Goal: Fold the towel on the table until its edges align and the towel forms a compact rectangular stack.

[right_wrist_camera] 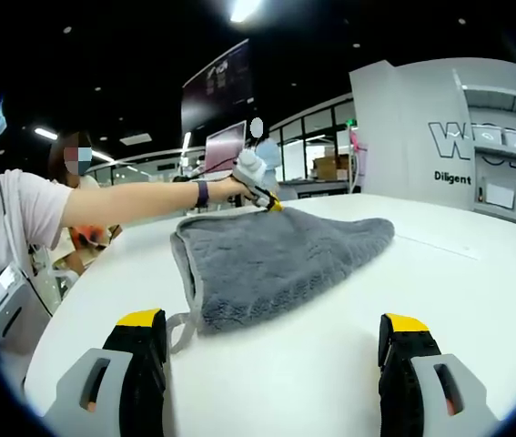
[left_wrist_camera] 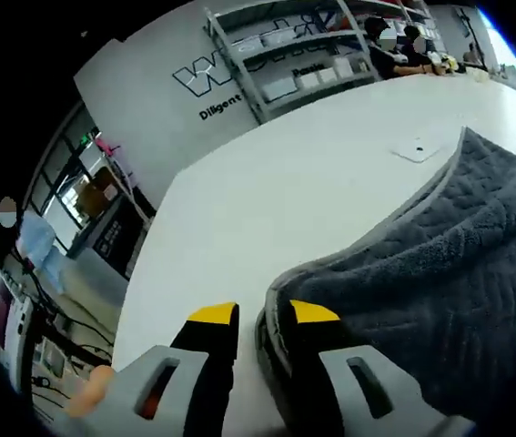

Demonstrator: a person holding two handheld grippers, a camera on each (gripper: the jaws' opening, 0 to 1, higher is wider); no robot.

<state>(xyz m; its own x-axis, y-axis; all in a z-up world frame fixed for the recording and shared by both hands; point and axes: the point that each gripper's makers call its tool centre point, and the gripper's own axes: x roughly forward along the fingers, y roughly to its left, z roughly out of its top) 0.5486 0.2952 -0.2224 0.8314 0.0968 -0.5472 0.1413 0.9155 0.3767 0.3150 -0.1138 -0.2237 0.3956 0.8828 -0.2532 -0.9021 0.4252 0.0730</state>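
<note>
Nearest the lens in the left gripper view, the left hand-held gripper (left_wrist_camera: 264, 314), grey with yellow-tipped black jaws, has its jaws drawn narrow around the rounded, grey-bound corner of the dark grey quilted towel (left_wrist_camera: 449, 282); the hem sits between the two tips. The towel spreads away to the right over the white table (left_wrist_camera: 285, 191), its bound edge curving toward a far corner. A small flat white piece (left_wrist_camera: 419, 149) lies on the table just beyond that edge. Grey shelving (left_wrist_camera: 294, 50) with white boxes stands against the far wall, and people sit at the table's distant end.

In the right gripper view, the right hand-held gripper (right_wrist_camera: 276, 332) has its jaws spread wide, holding nothing, low over the white table (right_wrist_camera: 476, 264). The towel (right_wrist_camera: 276, 255) lies folded in a loose heap ahead of it, apart from both tips. The left hand-held gripper (right_wrist_camera: 271, 202) meets the towel's far edge, held by a person's outstretched arm (right_wrist_camera: 139, 205).
</note>
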